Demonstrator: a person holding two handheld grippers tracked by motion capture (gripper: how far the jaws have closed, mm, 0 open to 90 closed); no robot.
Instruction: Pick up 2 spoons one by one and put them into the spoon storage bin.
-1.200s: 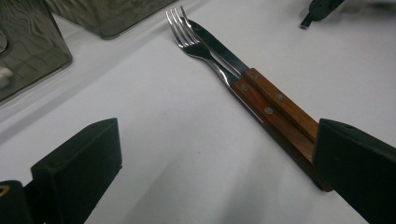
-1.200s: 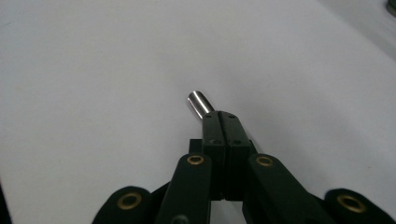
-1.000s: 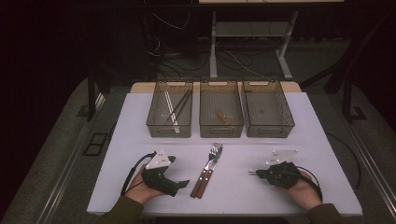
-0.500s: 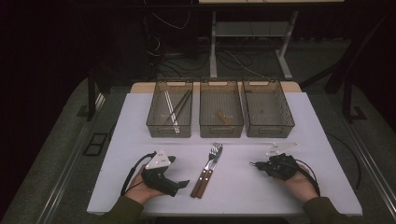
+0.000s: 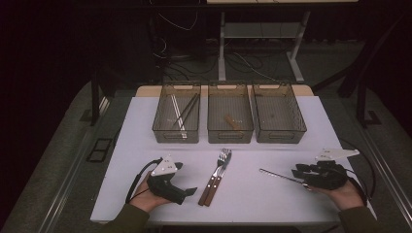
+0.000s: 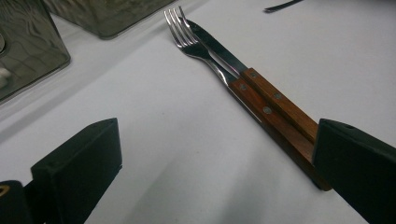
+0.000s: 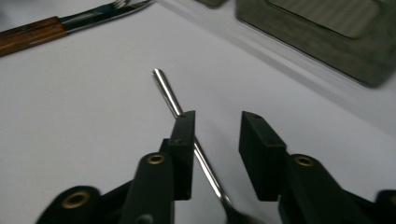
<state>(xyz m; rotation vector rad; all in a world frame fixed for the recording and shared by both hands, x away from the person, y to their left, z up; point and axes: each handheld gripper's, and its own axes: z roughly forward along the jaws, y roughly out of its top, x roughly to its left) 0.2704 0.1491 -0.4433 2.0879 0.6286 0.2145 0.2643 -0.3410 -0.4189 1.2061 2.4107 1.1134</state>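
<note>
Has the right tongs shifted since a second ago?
Yes. The right tongs slid right, away from the fork, uncovering a thin metal utensil.

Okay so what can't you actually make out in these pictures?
- Metal utensil by the right claw: its working end is blurred and cut off at the bottom of the right gripper view, so spoon or otherwise is unclear.
- Brown object in the middle bin: too small in the high view to identify.
- Fork and knife handle ends: hidden behind the left claw's jaw.
</note>
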